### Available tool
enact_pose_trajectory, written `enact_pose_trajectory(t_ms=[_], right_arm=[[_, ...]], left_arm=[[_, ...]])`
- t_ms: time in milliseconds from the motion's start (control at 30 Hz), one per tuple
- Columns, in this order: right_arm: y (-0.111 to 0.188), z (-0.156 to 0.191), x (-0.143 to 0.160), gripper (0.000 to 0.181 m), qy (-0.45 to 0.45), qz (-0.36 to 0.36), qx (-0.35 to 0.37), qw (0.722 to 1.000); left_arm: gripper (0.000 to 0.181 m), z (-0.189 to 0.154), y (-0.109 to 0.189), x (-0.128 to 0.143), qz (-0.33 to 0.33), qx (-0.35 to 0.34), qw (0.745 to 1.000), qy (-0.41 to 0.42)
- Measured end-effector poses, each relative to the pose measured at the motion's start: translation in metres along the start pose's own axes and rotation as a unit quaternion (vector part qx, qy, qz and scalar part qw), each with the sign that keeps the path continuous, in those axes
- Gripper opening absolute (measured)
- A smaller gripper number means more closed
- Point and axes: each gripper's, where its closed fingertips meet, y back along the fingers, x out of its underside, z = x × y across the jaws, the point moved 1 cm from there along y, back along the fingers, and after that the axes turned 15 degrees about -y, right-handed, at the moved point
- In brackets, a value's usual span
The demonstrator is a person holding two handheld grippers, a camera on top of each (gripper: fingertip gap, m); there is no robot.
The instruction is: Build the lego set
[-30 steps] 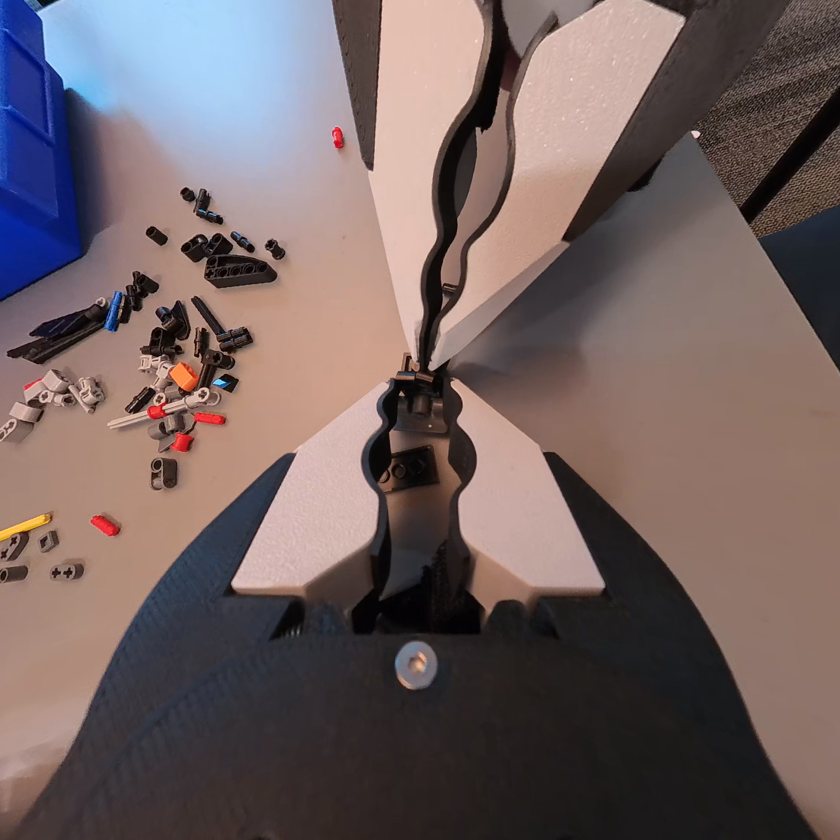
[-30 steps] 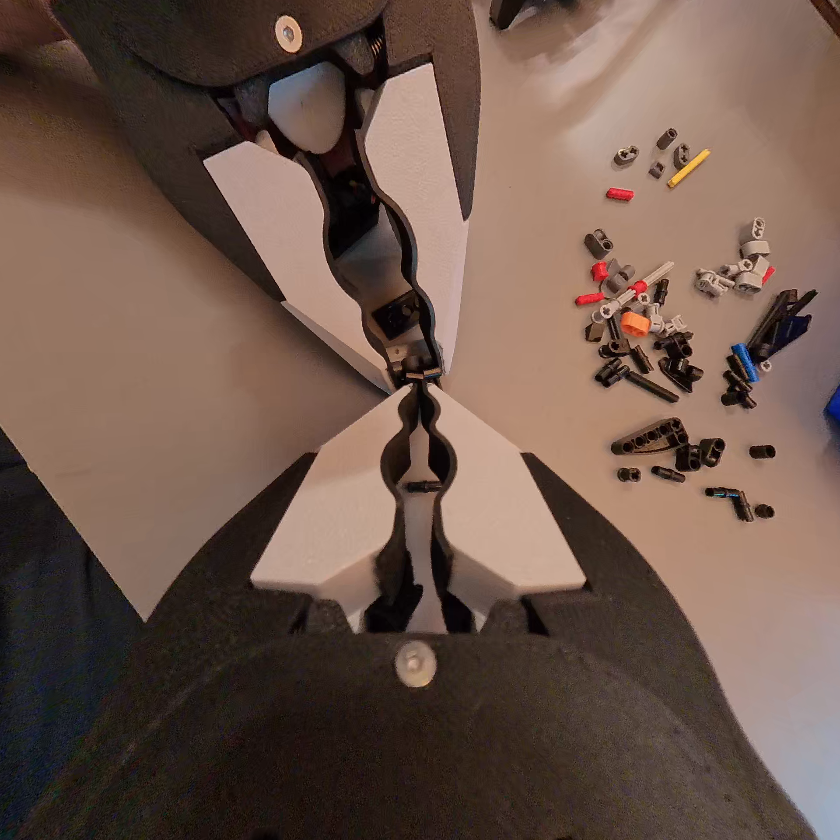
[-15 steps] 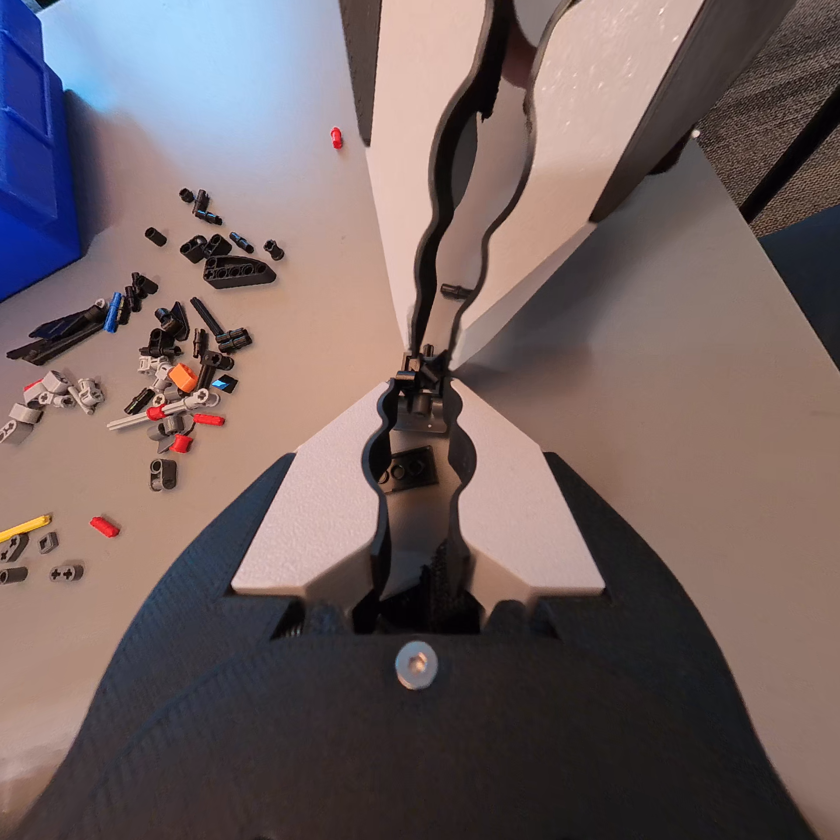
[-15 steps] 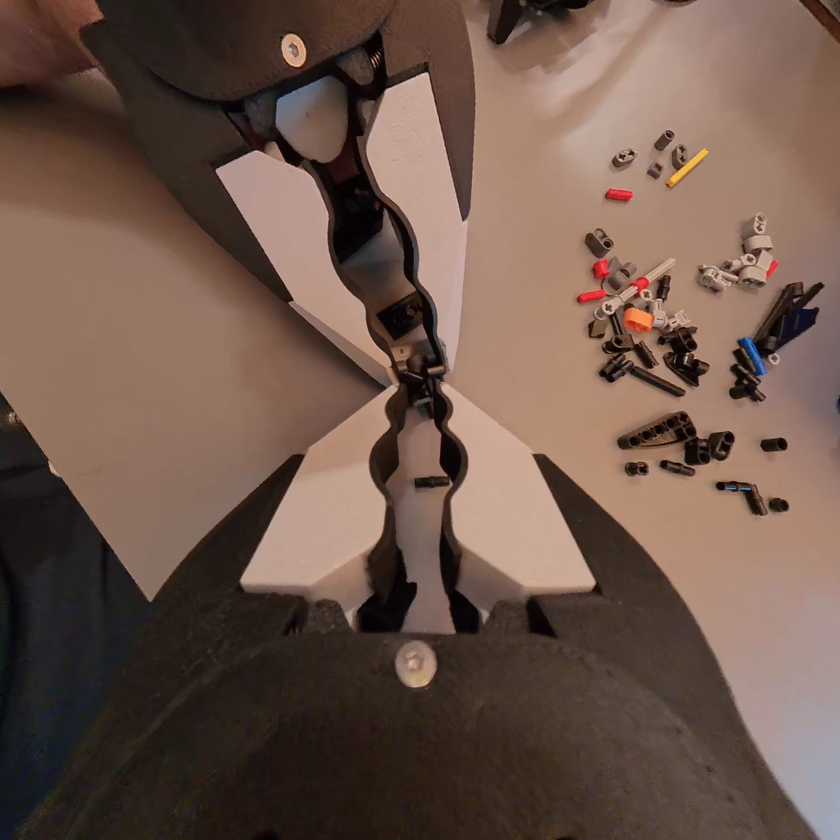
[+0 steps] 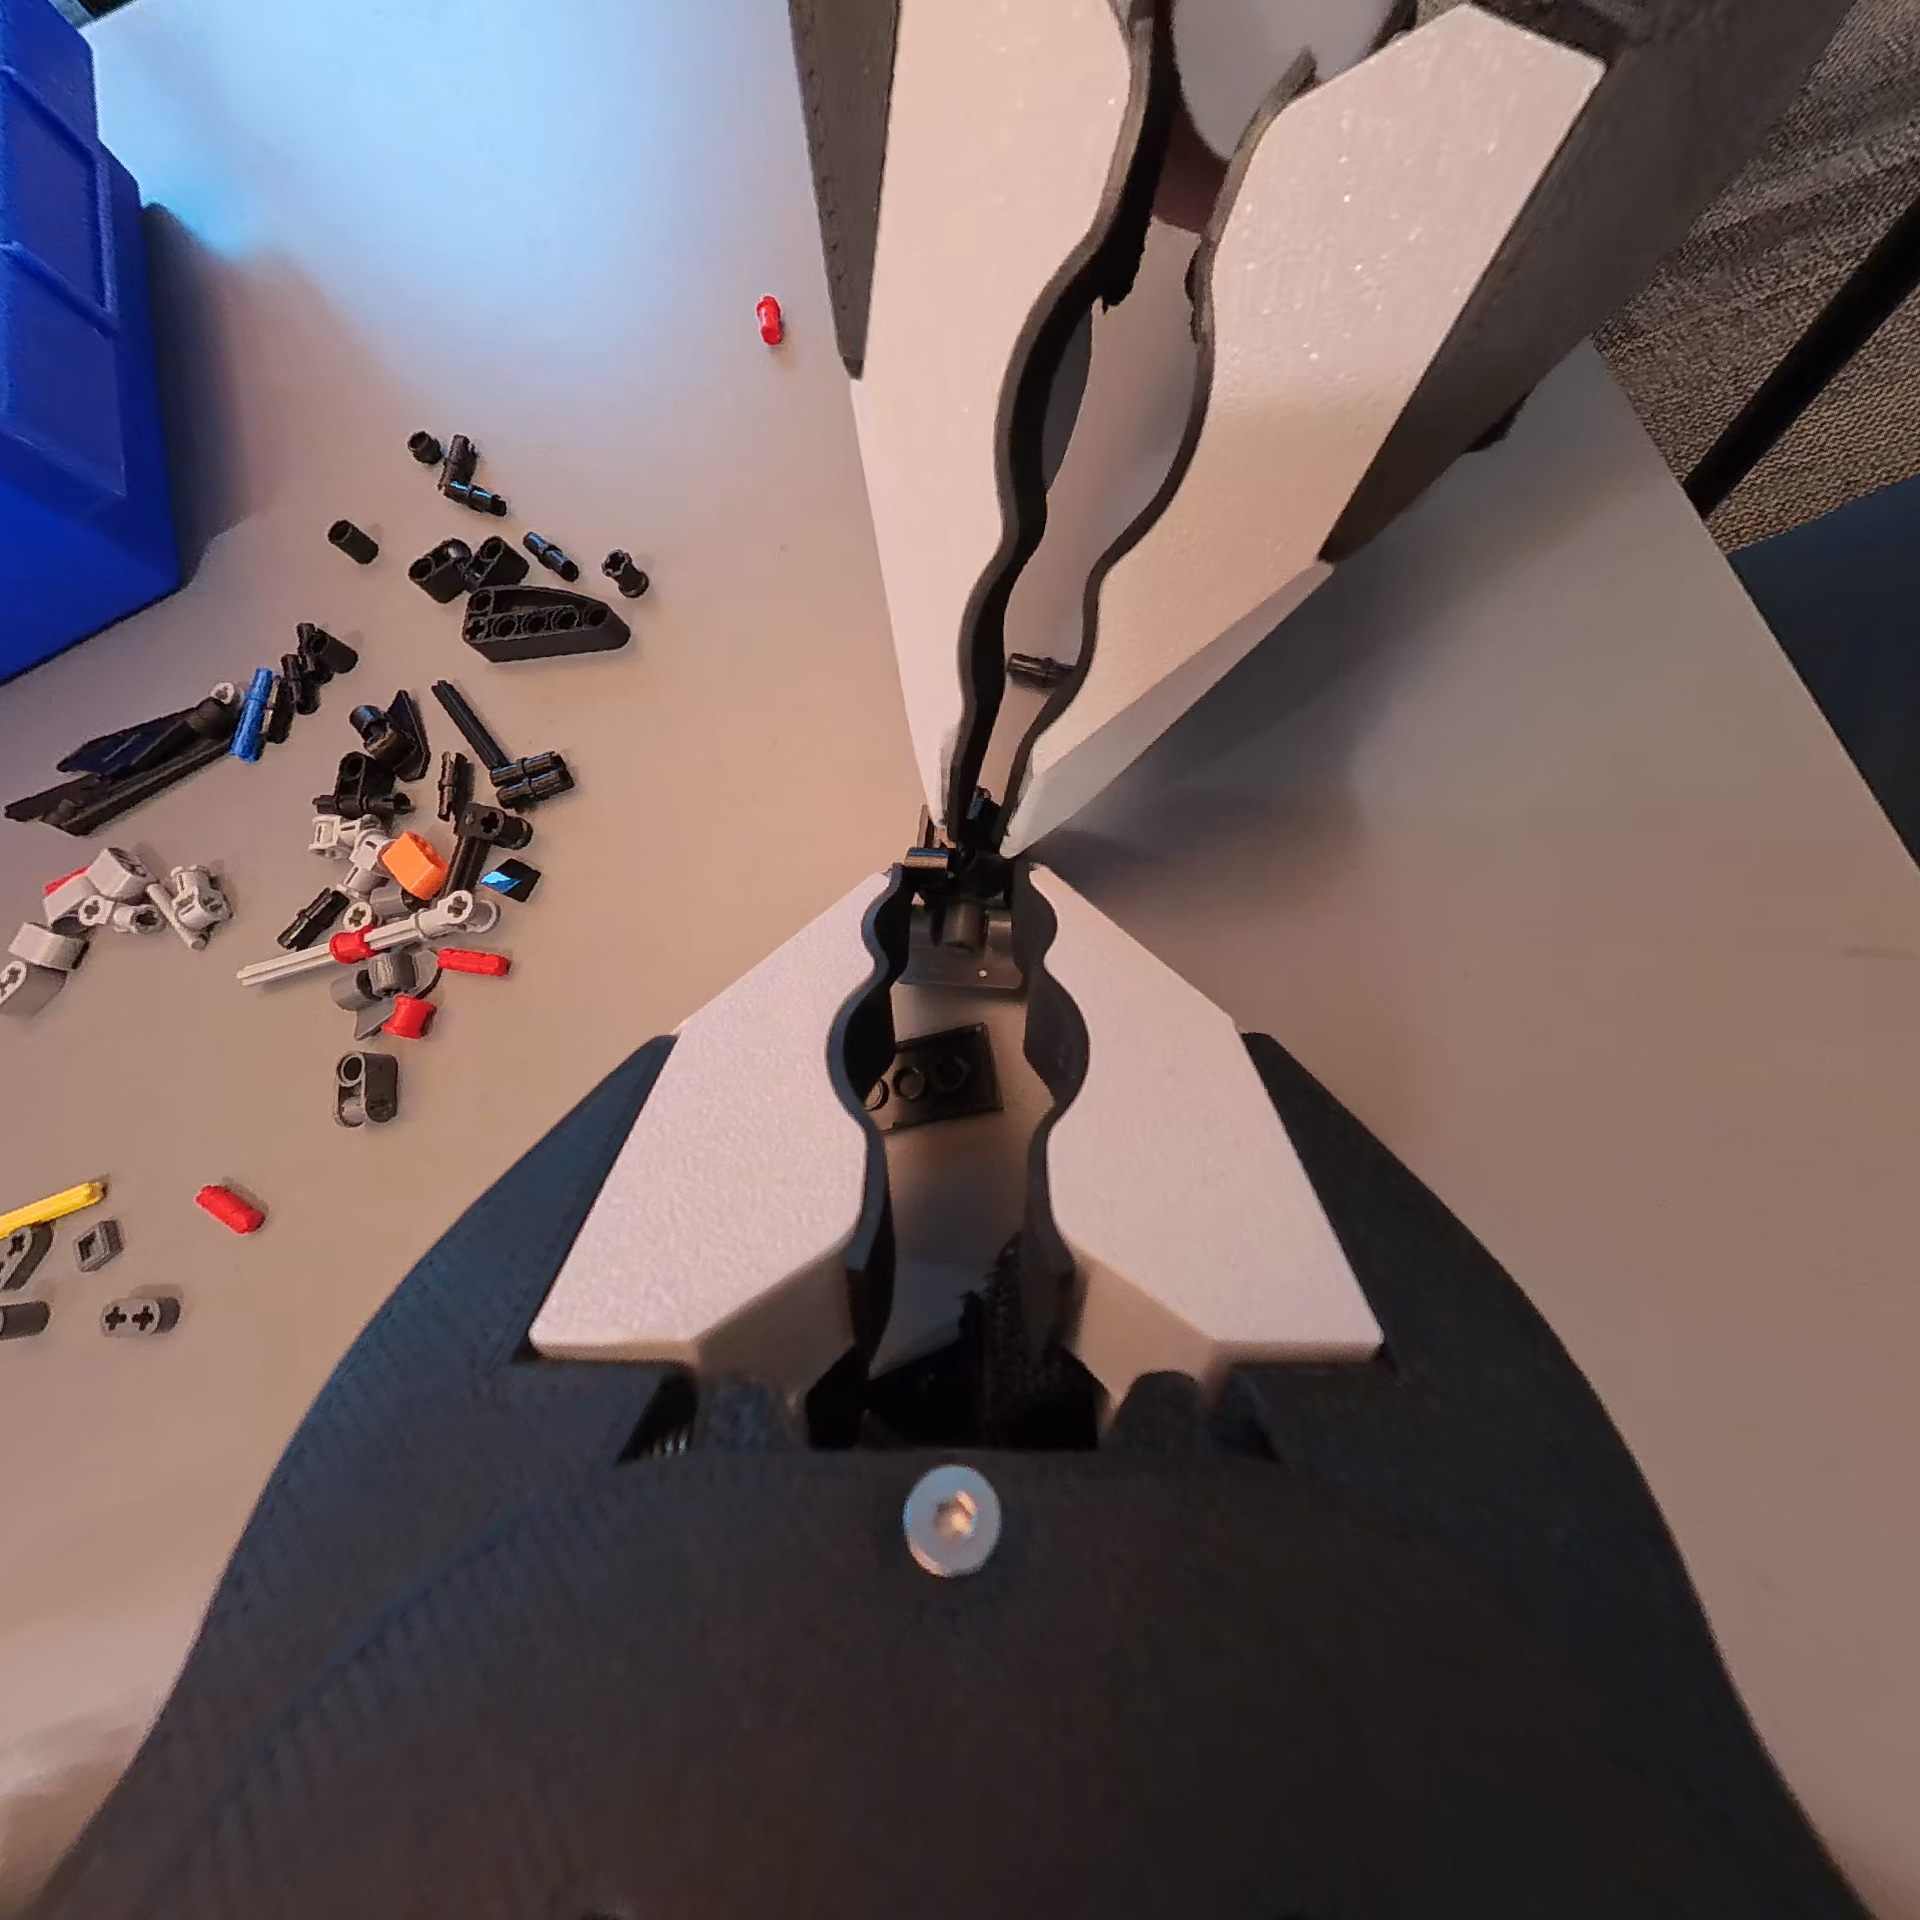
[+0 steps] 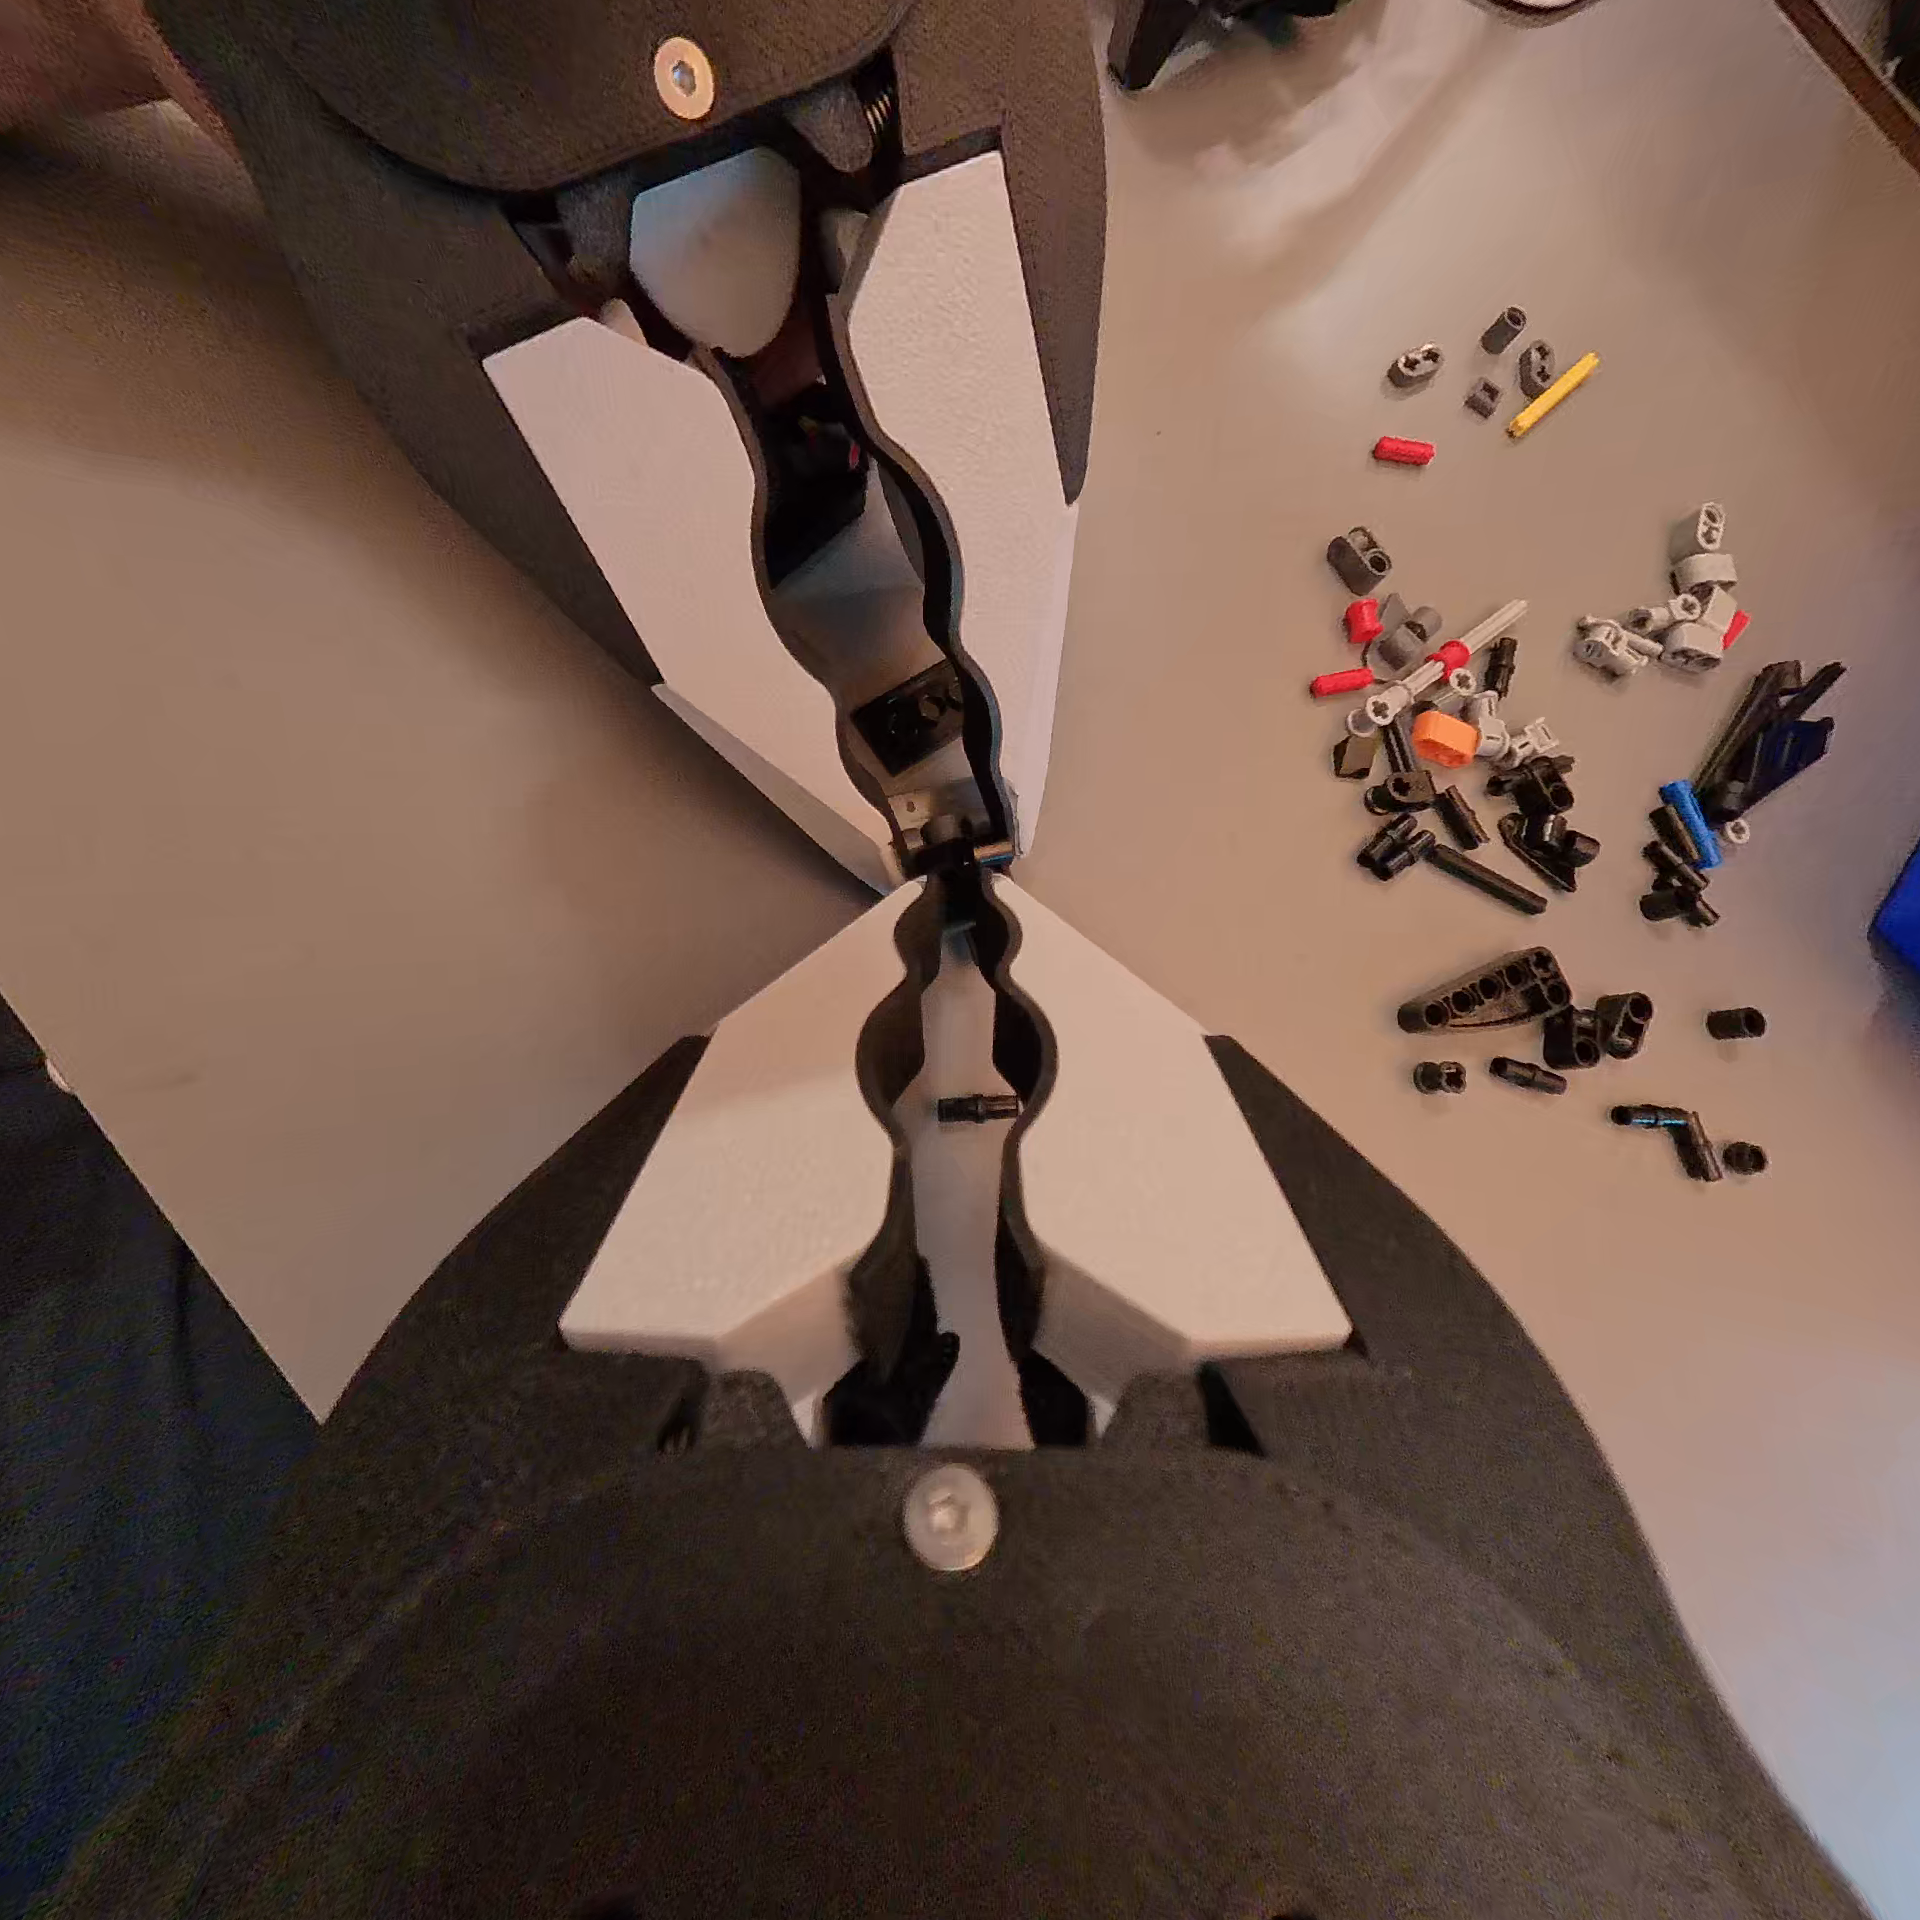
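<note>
Left wrist view: small black-grey lego assembly [image 5: 951,894] pinched between claw tips.

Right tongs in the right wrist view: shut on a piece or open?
Shut: the right tongs pinch a small black lego piece at their tips, meeting the left tongs.

You have a pale grey counter [image 5: 1455,1039] under everything, its surface lit bluish toward the far end in the left wrist view. A big blue bin [image 5: 73,395] stands on it at that view's left edge, and the right wrist view catches only a blue corner of it at the right edge. Past the counter's edge you can see dark speckled carpet [image 5: 1787,260], and a dark blue seat [image 5: 1839,644] sits just beside that edge.
</note>
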Motion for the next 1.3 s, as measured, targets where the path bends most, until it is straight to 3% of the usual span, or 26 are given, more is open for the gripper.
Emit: enact_pose_trajectory(t_ms=[833,1033,1300], right_arm=[[0.0014,-0.0046,0.0007,0.005,-0.041,0.005,-0.048,0.998],[-0.0010,-0.0059,-0.0002,0.015,-0.108,0.016,-0.097,0.989],[-0.0020,-0.0094,0.0009,0.010,-0.129,0.025,-0.157,0.979]], left_arm=[[0.017,-0.0008,-0.0005,-0.0009,-0.002,0.003,1.000,-0.001],[0.017,-0.0008,-0.0005,-0.0009,-0.002,0.003,1.000,-0.001],[0.017,-0.0010,-0.0006,-0.0009,-0.002,0.004,1.000,-0.001]])
